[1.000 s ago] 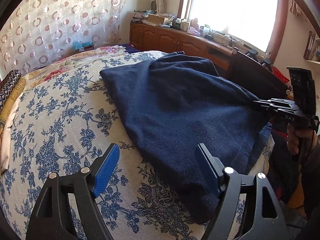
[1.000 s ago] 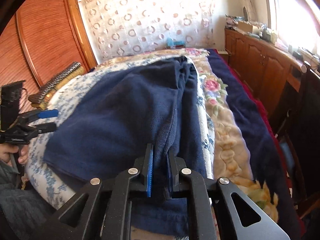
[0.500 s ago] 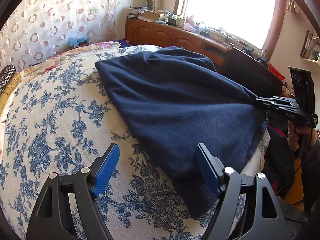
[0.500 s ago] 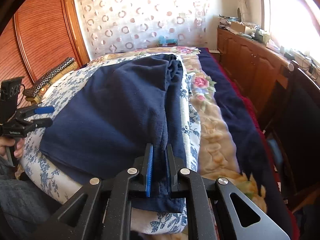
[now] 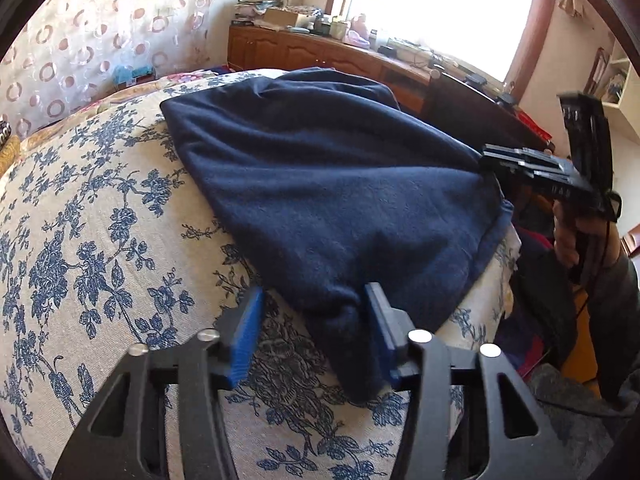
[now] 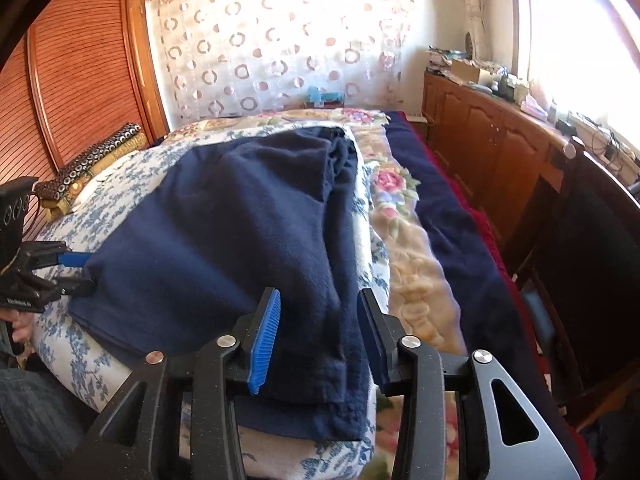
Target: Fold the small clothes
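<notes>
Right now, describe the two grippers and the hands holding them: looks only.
The left gripper and right gripper are matte black angular linkage frames with silver rivets and bright blue ribbed finger pads. The side view shows a boxy black block on top, small white lettering, a thin black cable, and a bare hand with a dark grey sleeve.

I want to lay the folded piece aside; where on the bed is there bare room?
Left of the navy fleece garment, the blue-flowered bedspread lies bare toward the circle-patterned curtain. The garment's other side is crowded: rose-print blanket, wooden cabinets. Both the left gripper and right gripper straddle its near edge.
</notes>
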Motion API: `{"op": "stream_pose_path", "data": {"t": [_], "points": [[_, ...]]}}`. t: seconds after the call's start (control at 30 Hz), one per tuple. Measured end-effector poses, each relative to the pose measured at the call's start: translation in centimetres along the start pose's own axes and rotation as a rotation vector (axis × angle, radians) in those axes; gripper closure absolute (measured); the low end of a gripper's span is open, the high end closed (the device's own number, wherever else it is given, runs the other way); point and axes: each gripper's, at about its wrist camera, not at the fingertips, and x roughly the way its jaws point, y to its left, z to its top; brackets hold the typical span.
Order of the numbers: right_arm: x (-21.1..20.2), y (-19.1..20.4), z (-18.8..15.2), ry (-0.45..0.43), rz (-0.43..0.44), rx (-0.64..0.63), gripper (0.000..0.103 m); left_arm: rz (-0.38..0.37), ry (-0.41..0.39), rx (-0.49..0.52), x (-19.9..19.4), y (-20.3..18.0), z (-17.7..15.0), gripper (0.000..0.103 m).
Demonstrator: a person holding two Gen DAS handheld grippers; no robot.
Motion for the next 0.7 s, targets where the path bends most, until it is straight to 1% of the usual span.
{"op": "stream_pose_path", "data": {"t": [0.03, 0.07, 0.13, 0.3, 0.37, 0.5, 0.53, 0.6, 0.63, 0.7], "points": [[-0.1, 0.4, 0.2, -0.01, 0.006, -0.008, 0.051, -0.022, 0.003, -0.003, -0.1, -0.1, 0.0, 0.074], [-0.3, 0.8, 0.2, -0.02, 0.01, -0.014, 0.049, -0.034, 0.001, -0.005, -0.1, -0.2, 0.0, 0.083], [-0.5, 1.6, 0.3, -0.035, 0.026, -0.027, 0.044, -0.026, -0.019, 0.015, -0.5, -0.6, 0.4, 0.089], [-0.5, 4.2, 0.2, -0.045, 0.117, -0.069, 0.038, -0.069, -0.107, 0.003, -3.1, -1.2, 3.2, 0.091], [-0.5, 5.4, 0.2, -0.047, 0.146, -0.087, 0.037, -0.066, -0.143, 0.025, -4.1, -1.8, 5.1, 0.091], [-0.5, 7.4, 0.5, -0.059, 0.199, -0.133, 0.035, -0.066, -0.175, 0.054, -4.5, -2.5, 8.0, 0.092], [-0.5, 7.7, 0.6, -0.061, 0.207, -0.143, 0.035, -0.066, -0.179, 0.058, -4.4, -2.5, 8.6, 0.092], [-0.1, 8.1, 0.7, -0.057, 0.209, -0.159, 0.029, -0.059, -0.183, 0.062, -4.2, -2.7, 9.7, 0.092], [0.0, 8.2, 0.6, -0.053, 0.201, -0.167, 0.025, -0.056, -0.188, 0.058, -4.1, -2.6, 10.2, 0.092], [0.5, 8.4, 0.3, -0.04, 0.171, -0.193, 0.023, -0.051, -0.193, 0.06, -3.9, -2.4, 10.7, 0.092]]}}
